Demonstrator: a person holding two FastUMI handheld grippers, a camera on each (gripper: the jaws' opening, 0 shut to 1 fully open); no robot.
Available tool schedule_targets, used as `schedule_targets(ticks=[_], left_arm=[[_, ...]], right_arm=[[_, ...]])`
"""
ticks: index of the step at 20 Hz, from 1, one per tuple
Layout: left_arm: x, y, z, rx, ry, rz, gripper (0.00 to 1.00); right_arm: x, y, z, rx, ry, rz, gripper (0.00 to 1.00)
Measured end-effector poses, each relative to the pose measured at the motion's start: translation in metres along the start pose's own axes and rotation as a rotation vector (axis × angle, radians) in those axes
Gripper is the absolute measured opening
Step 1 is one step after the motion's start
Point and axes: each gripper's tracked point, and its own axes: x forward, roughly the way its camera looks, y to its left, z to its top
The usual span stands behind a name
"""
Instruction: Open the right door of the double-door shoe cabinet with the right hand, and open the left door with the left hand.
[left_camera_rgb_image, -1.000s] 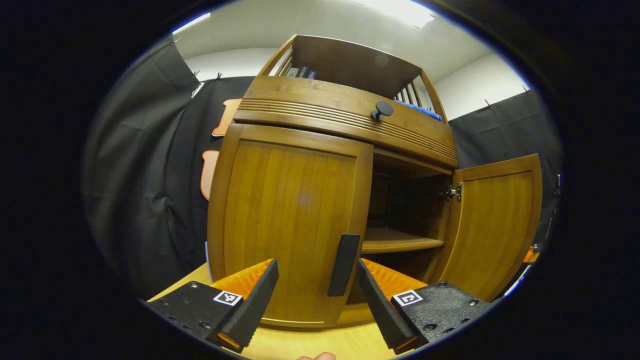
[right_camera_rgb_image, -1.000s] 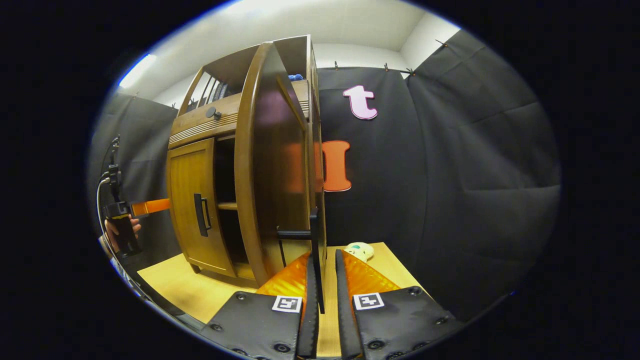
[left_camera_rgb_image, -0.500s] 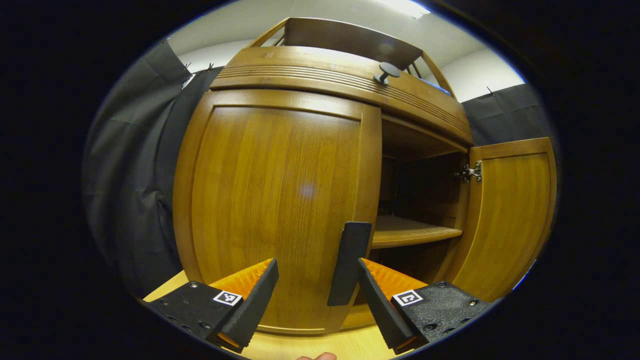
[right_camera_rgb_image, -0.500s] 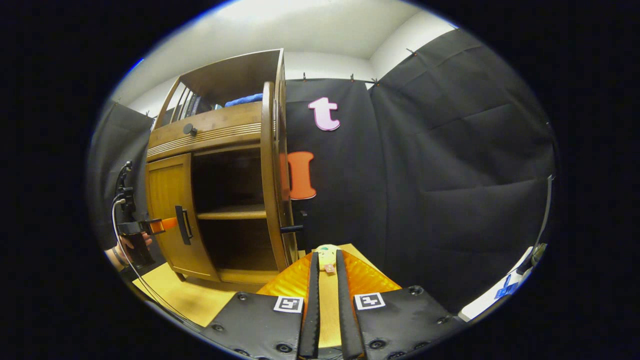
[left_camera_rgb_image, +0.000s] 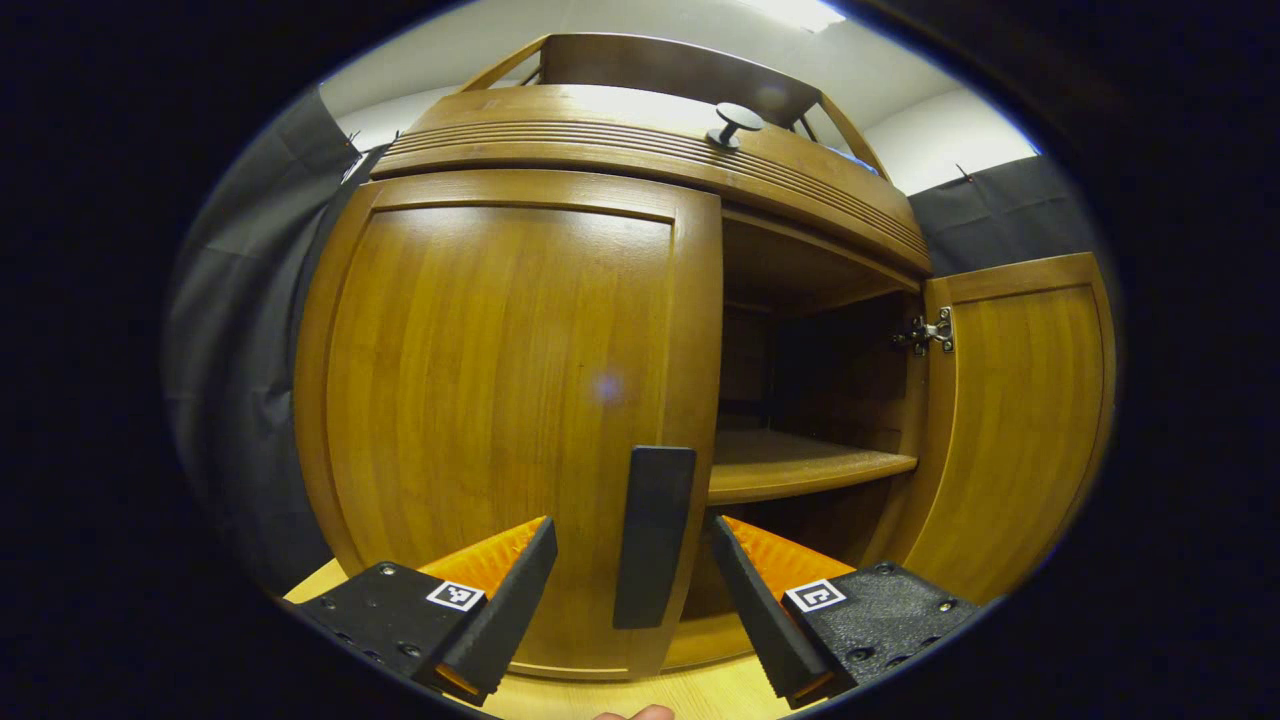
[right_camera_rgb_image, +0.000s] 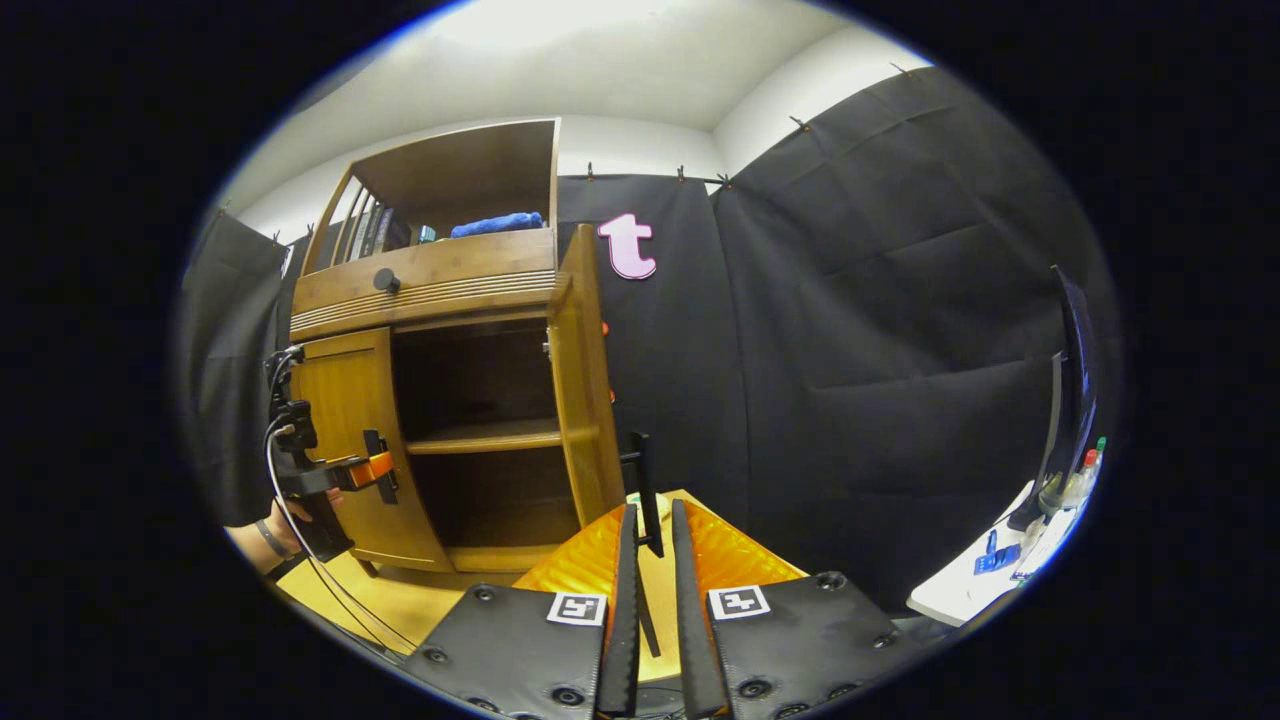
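Observation:
The wooden shoe cabinet (left_camera_rgb_image: 620, 150) is close in front of the left gripper view. Its left door (left_camera_rgb_image: 490, 400) is closed. The door's black vertical handle (left_camera_rgb_image: 655, 535) stands between the spread fingers of my open left gripper (left_camera_rgb_image: 630, 528), not pinched. The right door (left_camera_rgb_image: 1010, 420) is swung wide open. In the right gripper view my right gripper (right_camera_rgb_image: 652, 508) has its fingers almost together, with the lower end of the right door's black handle (right_camera_rgb_image: 647, 490) in the narrow gap. My left gripper (right_camera_rgb_image: 375, 468) also shows there, at the left door's handle (right_camera_rgb_image: 378, 455).
Inside the cabinet is a bare shelf (left_camera_rgb_image: 800, 465). A drawer with a dark knob (left_camera_rgb_image: 735, 118) sits above the doors, and a blue cloth (right_camera_rgb_image: 495, 222) lies on top. The cabinet stands on a yellow wooden surface (right_camera_rgb_image: 400, 600). A white table (right_camera_rgb_image: 965, 600) with bottles stands at the far right.
My left gripper has moved in on the left door, and the handle now stands midway between its fingers. The right gripper has drawn back from the cabinet, and the right door's inner face now shows.

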Motion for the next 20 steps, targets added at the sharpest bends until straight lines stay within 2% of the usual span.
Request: schedule_targets(ticks=[2, 6, 7, 8, 10, 11, 12, 13, 15, 16, 18, 20], left_arm=[[0.003, -0.004, -0.003, 0.029, -0.005, 0.005, 0.91], [0.021, 0.006, -0.004, 0.067, -0.02, 0.067, 0.91], [0.023, 0.01, -0.006, 0.076, -0.021, 0.099, 0.91], [0.023, 0.01, -0.004, 0.089, -0.031, 0.104, 0.92], [0.026, 0.012, -0.007, 0.12, -0.048, 0.111, 0.82], [0.022, 0.009, -0.005, 0.102, -0.056, 0.099, 0.77], [0.023, 0.005, -0.007, 0.078, -0.047, 0.088, 0.63], [0.023, 0.003, -0.008, 0.064, -0.04, 0.075, 0.58], [0.021, -0.003, -0.008, 0.071, -0.032, 0.061, 0.39], [0.023, -0.002, -0.009, 0.07, -0.031, 0.059, 0.31], [0.02, -0.002, -0.01, 0.044, -0.007, 0.048, 0.25], [0.008, -0.003, -0.008, 0.044, 0.012, 0.033, 0.24]], right_arm=[[0.001, 0.016, 0.003, -0.008, -0.011, 0.032, 0.24], [0.004, 0.031, 0.005, -0.007, -0.019, 0.058, 0.25], [0.005, 0.033, 0.004, -0.011, -0.019, 0.056, 0.38], [0.003, 0.035, 0.003, -0.016, -0.015, 0.059, 0.46], [0.004, 0.04, -0.001, -0.026, 0.001, 0.068, 0.61], [0.003, 0.042, -0.003, -0.033, 0.004, 0.069, 0.69], [0.004, 0.043, -0.003, -0.036, 0.008, 0.071, 0.77], [0.004, 0.045, -0.005, -0.037, 0.015, 0.073, 0.84], [0.004, 0.05, -0.008, -0.032, 0.025, 0.086, 1.0], [0.004, 0.052, -0.009, -0.033, 0.03, 0.092, 0.92], [0.005, 0.054, -0.013, -0.038, 0.04, 0.104, 0.93], [0.006, 0.06, -0.016, -0.043, 0.048, 0.122, 0.93]])
